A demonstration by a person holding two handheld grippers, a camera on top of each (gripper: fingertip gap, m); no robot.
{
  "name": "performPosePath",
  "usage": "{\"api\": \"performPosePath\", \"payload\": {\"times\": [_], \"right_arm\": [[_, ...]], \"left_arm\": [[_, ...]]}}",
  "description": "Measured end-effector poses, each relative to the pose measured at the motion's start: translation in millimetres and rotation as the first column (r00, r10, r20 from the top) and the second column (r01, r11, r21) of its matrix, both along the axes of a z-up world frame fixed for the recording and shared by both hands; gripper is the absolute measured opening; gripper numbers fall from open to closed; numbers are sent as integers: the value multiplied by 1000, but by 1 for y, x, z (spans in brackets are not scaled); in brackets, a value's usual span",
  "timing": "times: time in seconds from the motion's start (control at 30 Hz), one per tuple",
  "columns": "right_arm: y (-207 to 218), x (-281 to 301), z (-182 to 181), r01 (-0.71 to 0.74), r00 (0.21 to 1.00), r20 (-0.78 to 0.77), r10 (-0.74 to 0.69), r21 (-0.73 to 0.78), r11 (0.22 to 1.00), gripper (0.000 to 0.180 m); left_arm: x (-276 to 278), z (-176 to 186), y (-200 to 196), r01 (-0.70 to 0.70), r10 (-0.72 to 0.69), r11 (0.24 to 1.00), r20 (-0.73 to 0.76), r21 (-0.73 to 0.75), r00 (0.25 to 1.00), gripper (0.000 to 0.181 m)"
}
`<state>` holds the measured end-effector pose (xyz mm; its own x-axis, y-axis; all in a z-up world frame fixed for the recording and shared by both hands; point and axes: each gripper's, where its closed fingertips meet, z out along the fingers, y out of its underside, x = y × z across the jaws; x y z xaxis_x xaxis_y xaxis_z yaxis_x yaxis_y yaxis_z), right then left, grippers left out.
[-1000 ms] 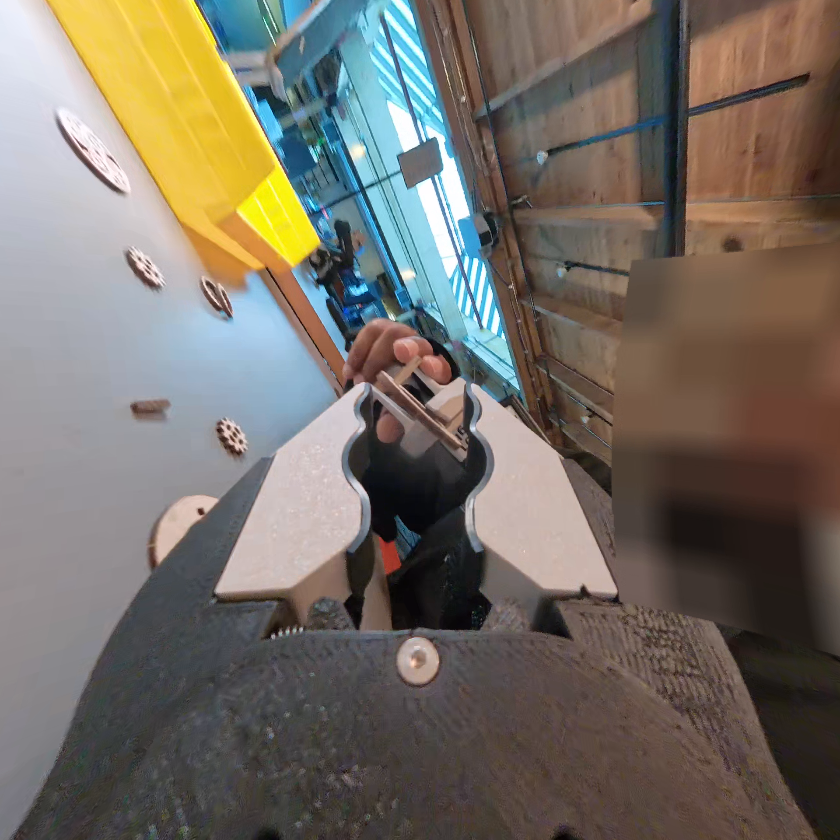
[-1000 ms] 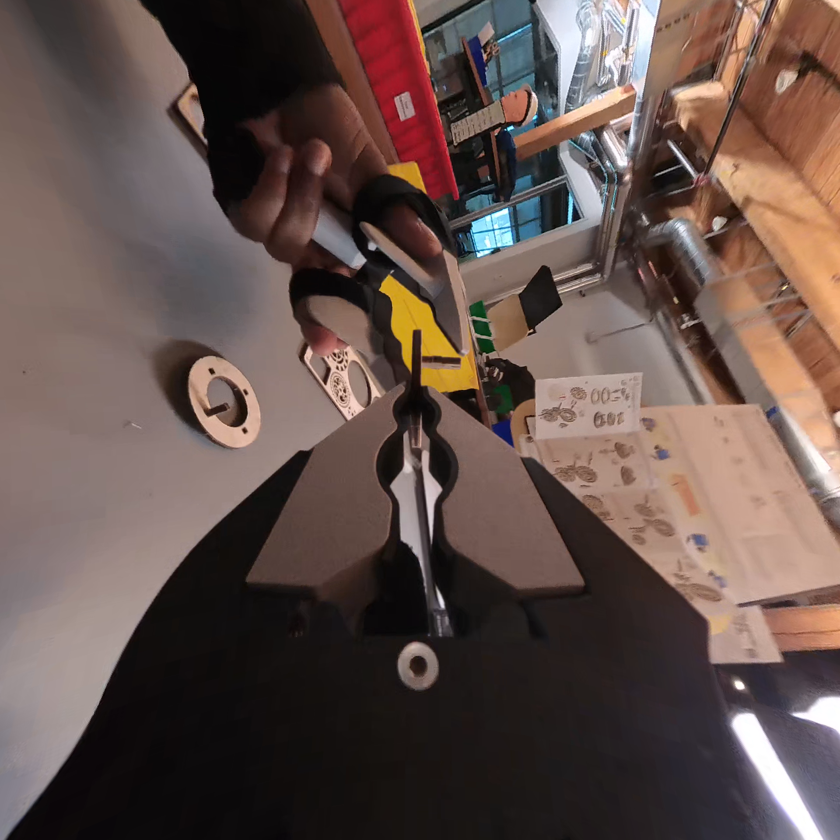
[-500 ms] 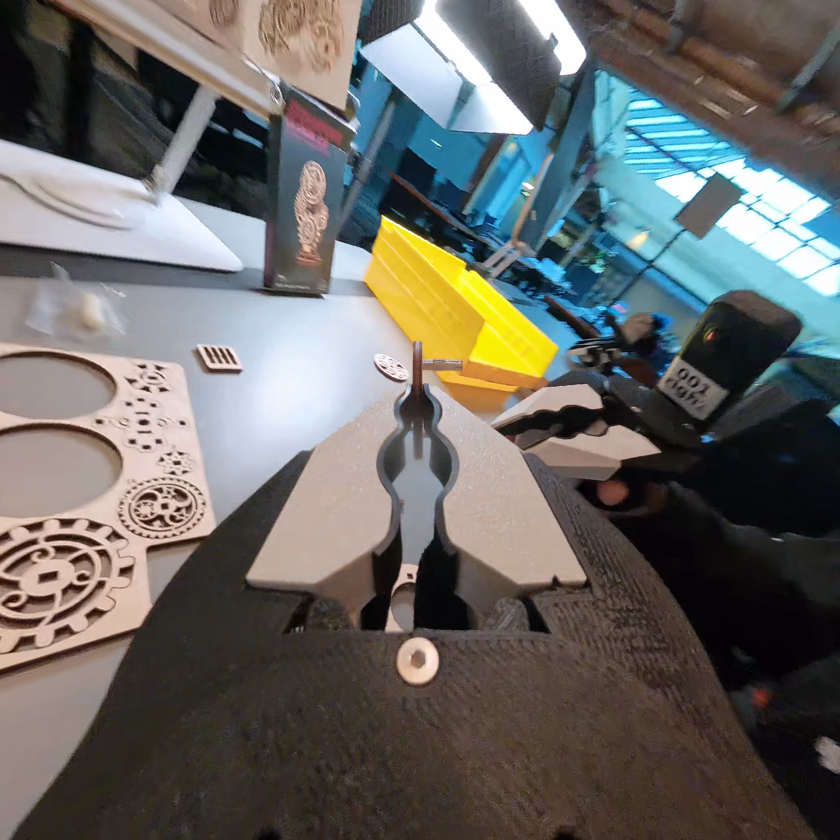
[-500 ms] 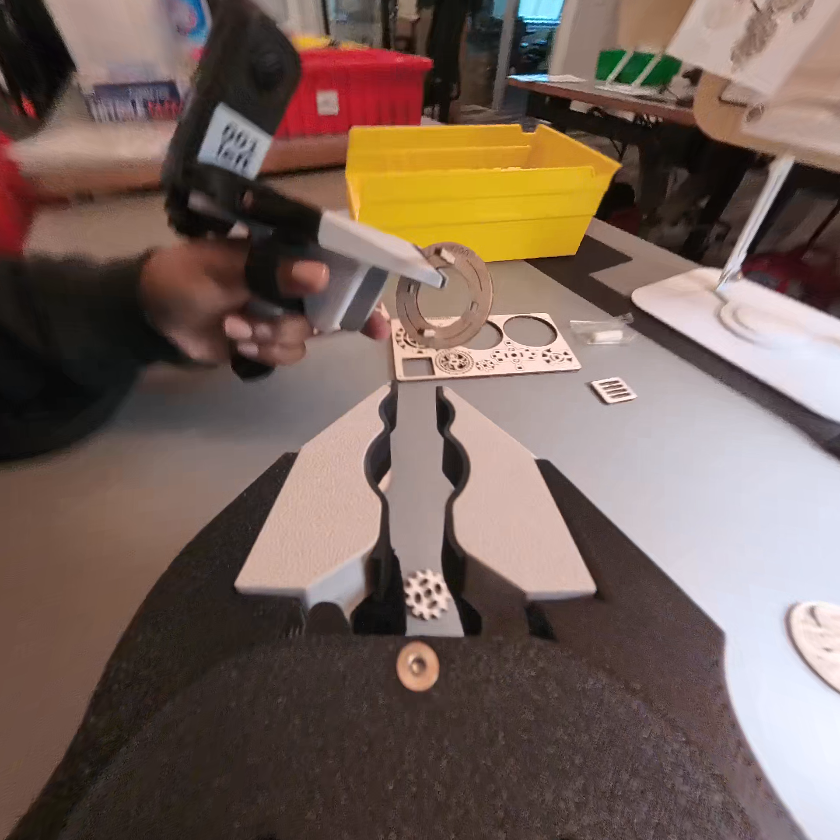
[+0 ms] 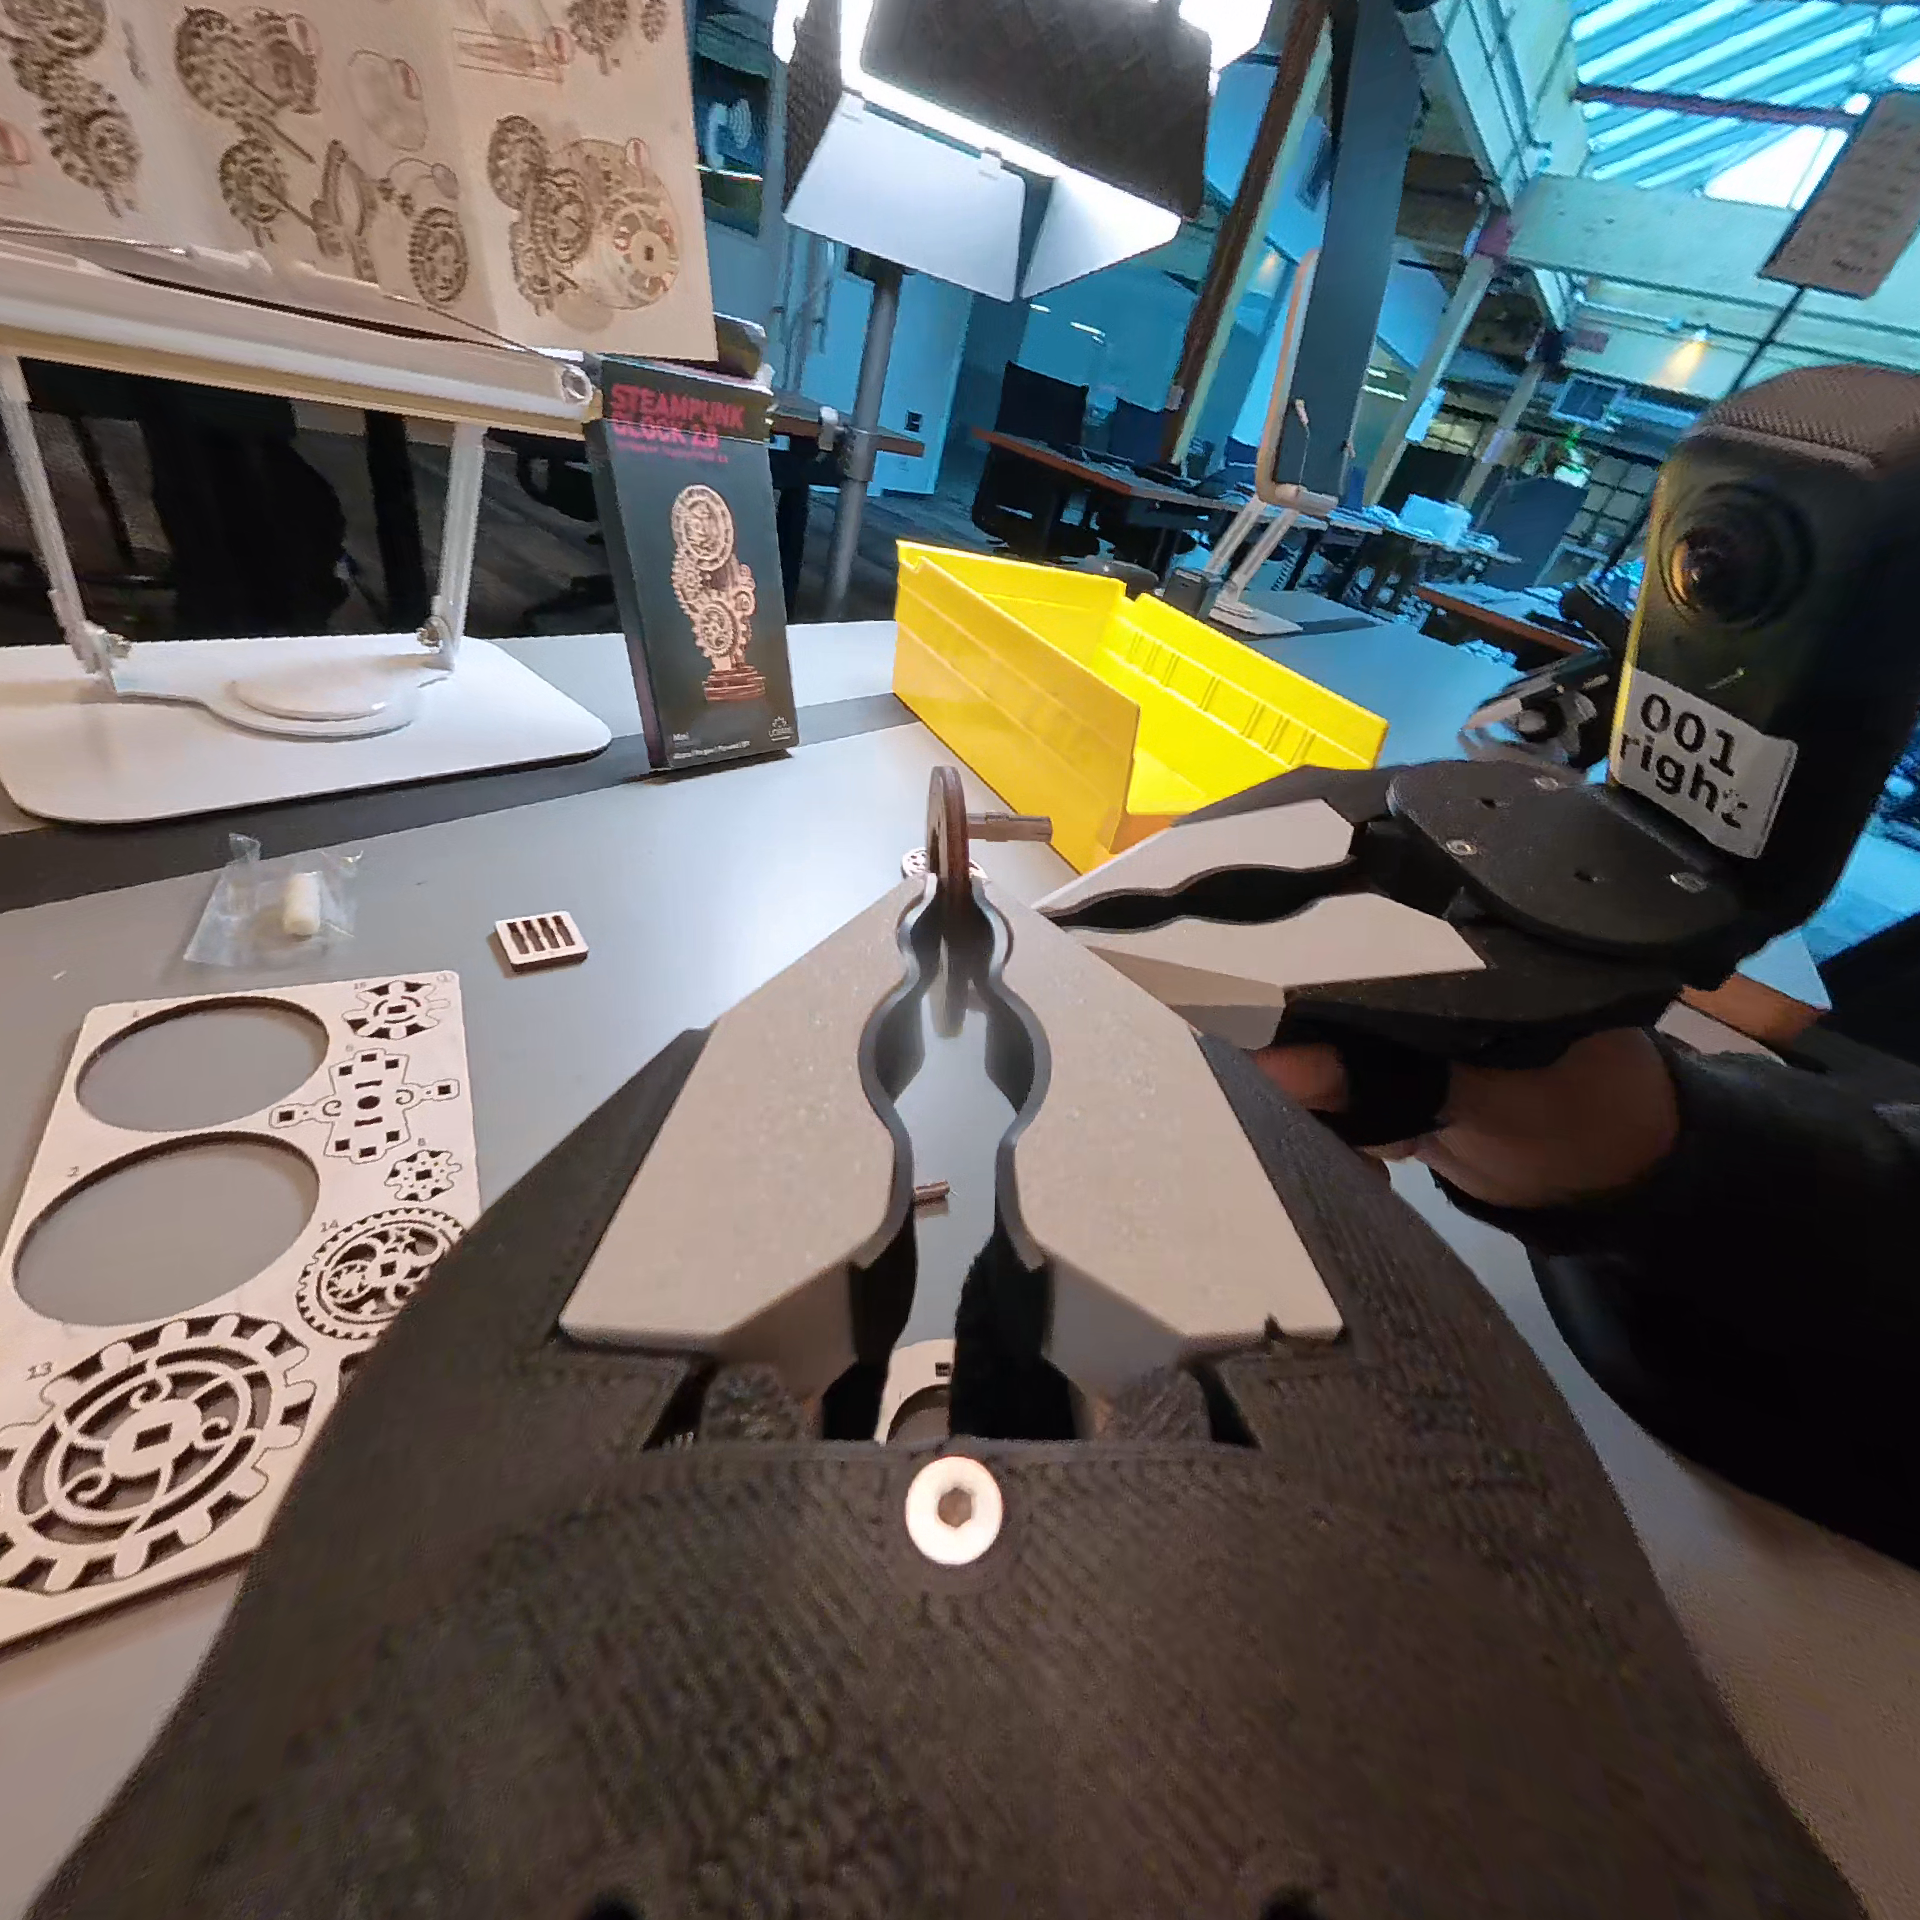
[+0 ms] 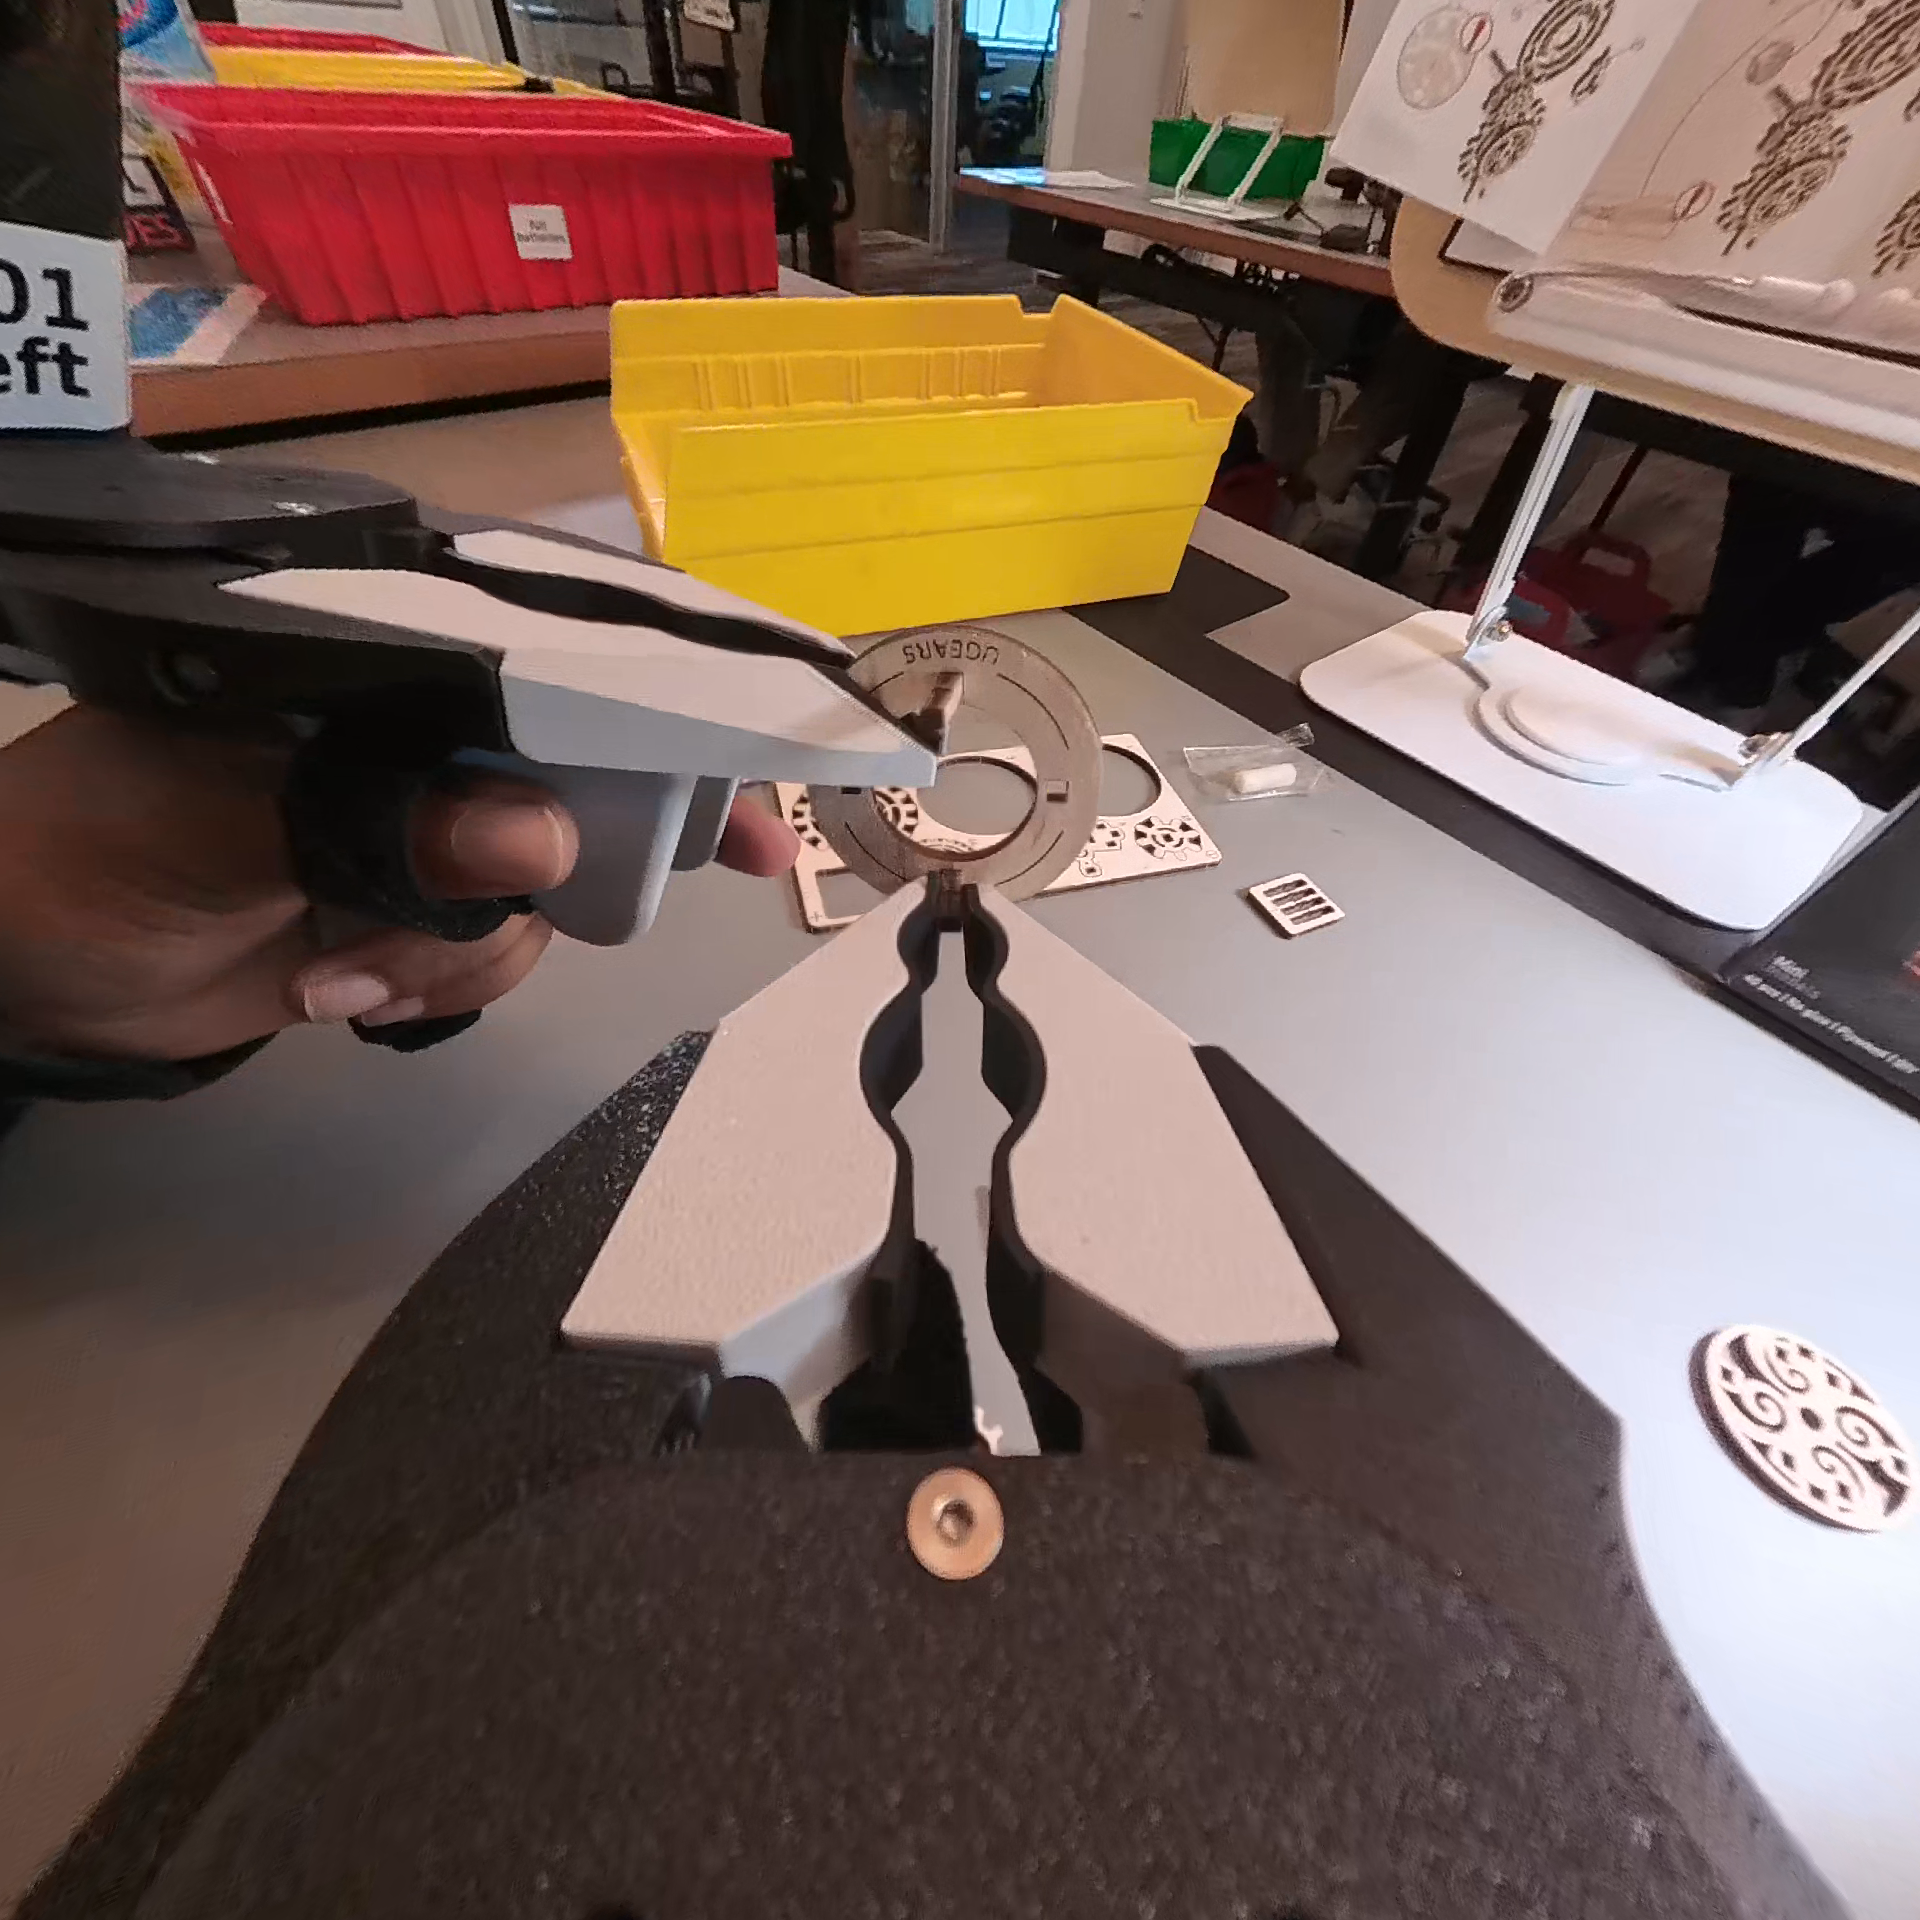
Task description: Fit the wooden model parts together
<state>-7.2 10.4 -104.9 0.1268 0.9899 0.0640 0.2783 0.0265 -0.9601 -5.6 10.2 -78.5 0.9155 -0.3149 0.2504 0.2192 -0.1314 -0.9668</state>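
My left gripper [image 5: 948, 883] is shut on a flat wooden ring [image 5: 943, 821], held upright and seen edge-on, with a short peg [image 5: 1013, 824] sticking out of it to the right. In the right wrist view the ring [image 6: 1049, 769] faces me, and the left gripper [image 6: 914, 727] holds its upper left rim. My right gripper [image 6: 948, 906] sits at the ring's lower edge, its jaws nearly together on a small wooden peg [image 6: 948, 894]. In the left wrist view the right gripper [image 5: 1049, 914] reaches in from the right, just beside the ring.
On the grey table are a yellow bin [image 5: 1122, 707], a cut-out wooden parts sheet [image 5: 239, 1247], a small slotted piece [image 5: 540, 940], a plastic bag [image 5: 275, 904], a black box [image 5: 701, 561], a white stand [image 5: 312, 717] with instruction sheets, and a patterned disc [image 6: 1808, 1444]. A red bin [image 6: 478, 218] stands behind. Both grippers' tips are close together, under 4 cm apart. Both grippers' tips are roughly 20 cm from the small slotted piece [image 5: 540, 940]. Look for it in the right wrist view [image 6: 1290, 904] too.
Both grippers have swung from tilted to level over the table. The right gripper, open half a second ago, has narrowed its jaws and moved up to the ring's lower edge.
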Motion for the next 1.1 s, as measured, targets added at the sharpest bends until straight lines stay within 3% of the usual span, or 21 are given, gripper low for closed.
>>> {"api": "performPosePath", "payload": {"times": [0.13,0.23,0.37,0.47,0.8,0.83,0.87,0.9,0.93,1.03,1.1], "right_arm": [[4,4,6,-7,1000,-21,8,36,999,1],[2,4,7,-20,1000,-13,21,79,997,1],[4,4,4,-3,1000,8,2,132,991,1],[17,2,5,117,993,-23,-115,162,980,1],[65,15,-2,321,947,-58,-316,127,938,0],[67,17,-2,333,943,-56,-329,117,936,0],[67,19,-4,332,943,-53,-328,114,936,0],[61,27,3,332,942,-92,-322,130,934,0],[62,40,0,352,936,-74,-345,150,924,0],[63,41,-20,291,956,2,-292,75,954,0],[63,30,-5,255,967,-31,-253,110,961,0]], "left_arm": [[9,-10,-2,106,-107,993,-33,-44,994,32],[9,-13,-1,156,-159,986,-42,-58,986,9],[7,-16,3,133,-141,990,-182,-57,973,2],[4,-15,16,46,-48,999,-326,-12,944,2],[12,-23,64,72,-77,997,-277,-28,958,4],[9,-24,69,56,-63,998,-266,-35,962,4],[-33,-27,79,-184,164,982,-270,-50,949,1],[-84,-23,80,-298,284,953,-201,-45,938,2],[-114,-13,74,-278,278,958,-14,-76,961,1],[-62,-3,61,-87,73,995,-236,-47,969,2],[-55,-6,59,-61,49,996,-176,-62,983,1]]}}
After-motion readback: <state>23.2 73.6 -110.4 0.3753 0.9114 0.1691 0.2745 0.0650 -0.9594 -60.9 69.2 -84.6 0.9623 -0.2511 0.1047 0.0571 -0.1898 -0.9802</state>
